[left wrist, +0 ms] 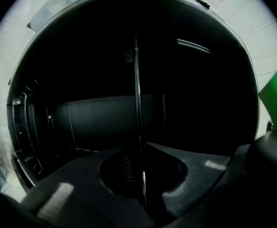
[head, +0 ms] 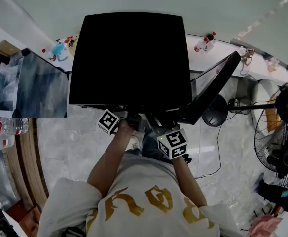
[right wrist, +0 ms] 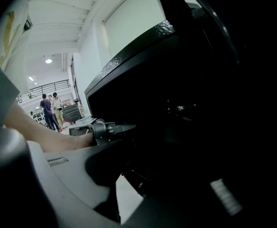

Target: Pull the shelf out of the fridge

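Fridge at 12 o'clock from the person, black and low, with its door swung wide toward 2 o'clock. Opening done, then. Grip apparently taken, pull itself not yet made.

Shelf inside the dark cabinet, edge-on in the left gripper view: one thin line from 12 to 6 o'clock, near end between the jaws. Left gripper rolled onto its side, by the look of that line, and closed down on the shelf edge, judging by a dim picture. Right gripper low at the fridge front, at 5 o'clock of the left one in the head view, jaws spread and holding nothing, only pale floor in the gap.

Extent of shelf already drawn out: not readable; most of it seemingly within the cabinet. Left to do: a straight, level draw back toward 6 o'clock, perhaps with the free tool supporting the other side.

Count: one fridge, one door, one shelf in view, two grippers, two bottles on the counter at 1 o'clock, one standing fan at 3 o'clock.
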